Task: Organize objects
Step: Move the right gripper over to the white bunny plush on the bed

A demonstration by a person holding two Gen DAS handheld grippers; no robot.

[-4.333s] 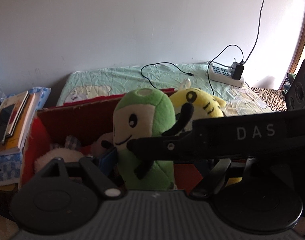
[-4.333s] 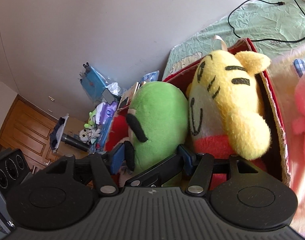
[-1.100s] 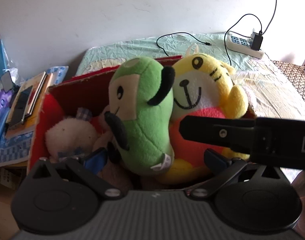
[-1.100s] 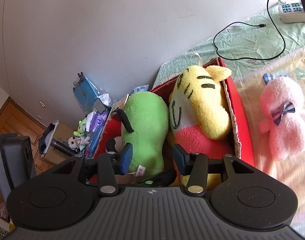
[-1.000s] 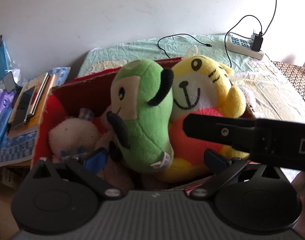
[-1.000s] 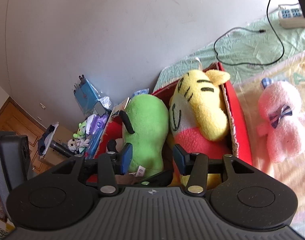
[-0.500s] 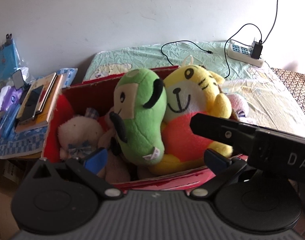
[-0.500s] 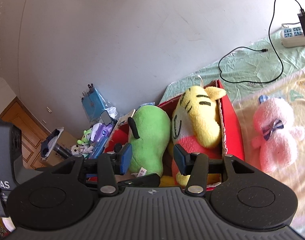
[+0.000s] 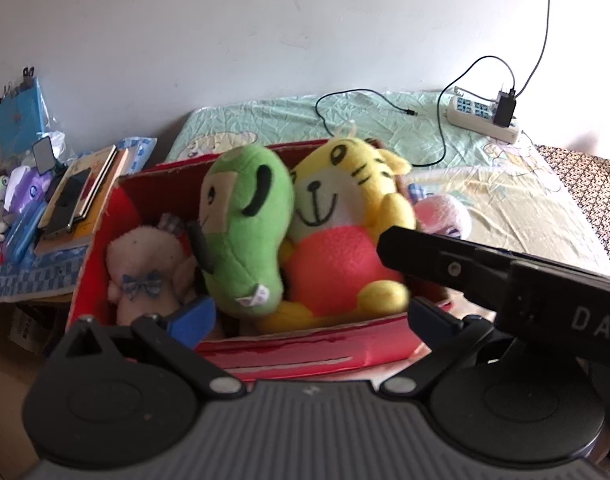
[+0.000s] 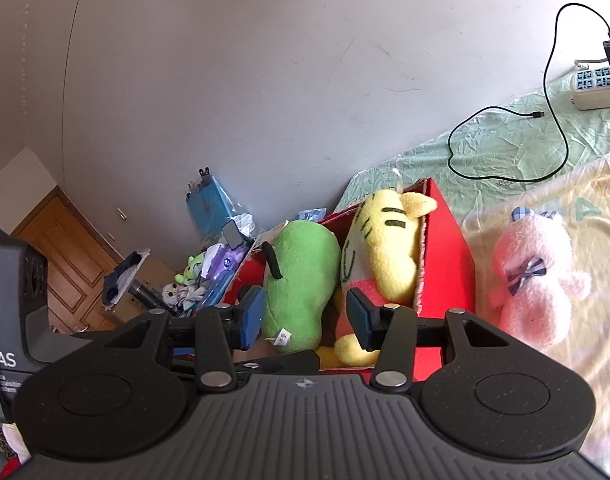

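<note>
Plain white wall (image 9: 225,40) backs a bed covered by a pale green and yellow sheet (image 9: 505,184), where a white power strip (image 9: 483,118) lies with a black cable (image 9: 437,112) looping across the fabric. On the near part of the bed stands a red cardboard box (image 9: 297,354), open at the top.

Both grippers hover just short of the box and above it, pointing forward over its near wall. The left gripper (image 9: 311,318) has its blue-padded fingers spread wide with nothing between them. The right gripper (image 10: 303,318) is likewise spread and empty, and in the left wrist view its black body crosses the lower right of the picture in front of the box.

Three soft toys fill the box. A green plush (image 9: 245,232) with black ears and a beige face stands upright in the middle, a small white tag at its base. Pressed against its right side is a yellow tiger plush (image 9: 345,216) with black stripes, a smiling face and an orange-red belly. In the left part of the box sits a white plush (image 9: 145,264) wearing a blue checked bow. Outside the box, lying on the sheet just beside its right wall, is a pink plush (image 10: 535,272) with a blue checked bow.

Left of the bed, a cluttered side surface holds stacked books (image 9: 81,200) with a phone on top, and a blue bag (image 9: 19,120) leans on the wall.
</note>
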